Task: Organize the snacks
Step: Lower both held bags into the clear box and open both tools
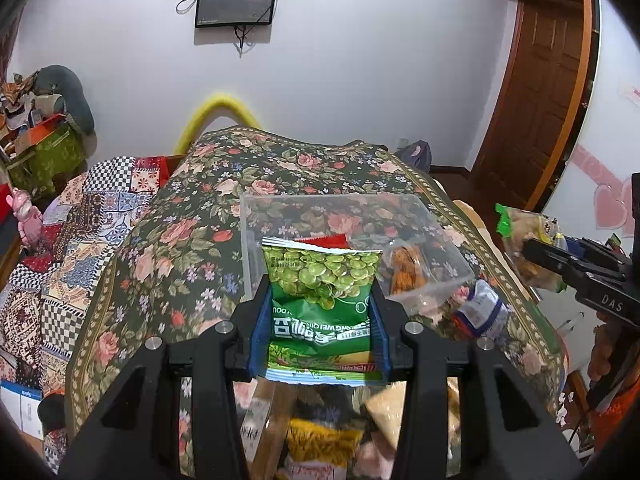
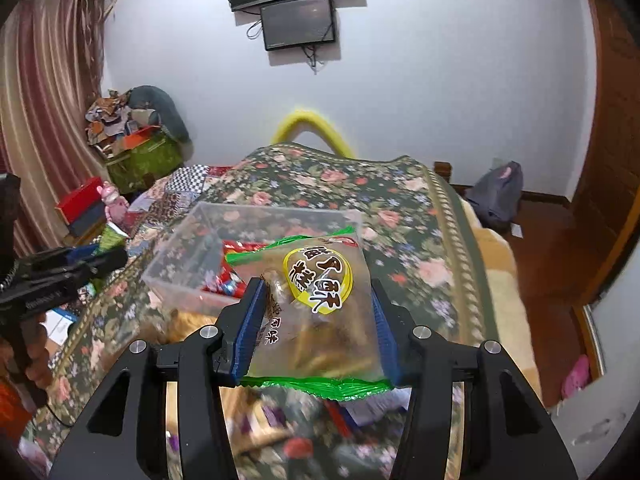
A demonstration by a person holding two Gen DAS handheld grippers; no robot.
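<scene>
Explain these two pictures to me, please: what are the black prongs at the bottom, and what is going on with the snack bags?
No robot here: a person holds a two-finger gripper in each hand, and each carries a wide-angle camera looking out along its fingers. The black prongs are those fingers.

In the left-hand picture, the left gripper is shut on a green pea snack bag. In the right-hand picture, the right gripper is shut on a clear pastry bag with green ends and a yellow label. Each gripper also shows at the edge of the other's picture.

Ahead, on a floral bedspread, stands a clear plastic box already holding a few packets. More snacks lie loose below the grippers, too blurred to name.
</scene>
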